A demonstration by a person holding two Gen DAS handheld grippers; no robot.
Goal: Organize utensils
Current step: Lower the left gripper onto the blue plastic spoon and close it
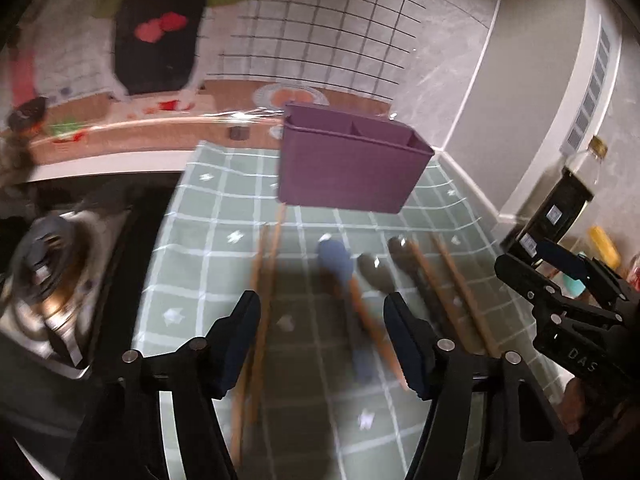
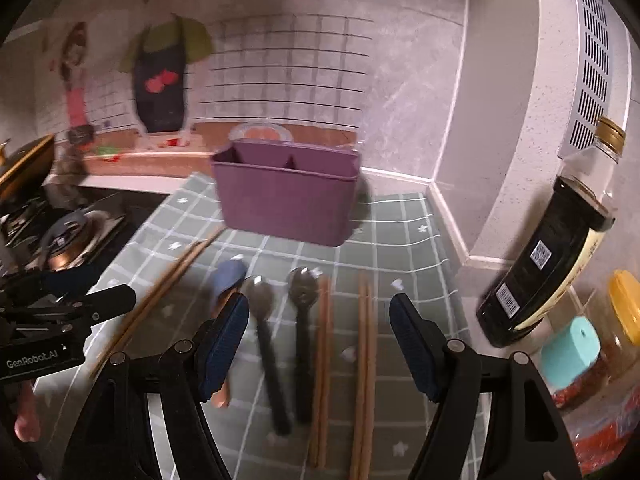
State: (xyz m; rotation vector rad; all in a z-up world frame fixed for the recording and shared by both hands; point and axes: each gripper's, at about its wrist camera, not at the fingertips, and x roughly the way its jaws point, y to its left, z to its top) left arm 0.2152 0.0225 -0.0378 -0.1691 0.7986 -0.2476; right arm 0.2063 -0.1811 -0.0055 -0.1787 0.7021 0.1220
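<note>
Purple caddy — green-grey checked cloth — blue spatula head.

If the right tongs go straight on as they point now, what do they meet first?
Probably the utensils on the checked cloth: the right tongs, open and empty, point toward the fork-tipped spoon and chopsticks. Depth is unclear.

A home kitchen counter, seen past my fingers.
A gas burner sits beside my checked cloth; a sauce bottle and jars stand against the wall.
</note>
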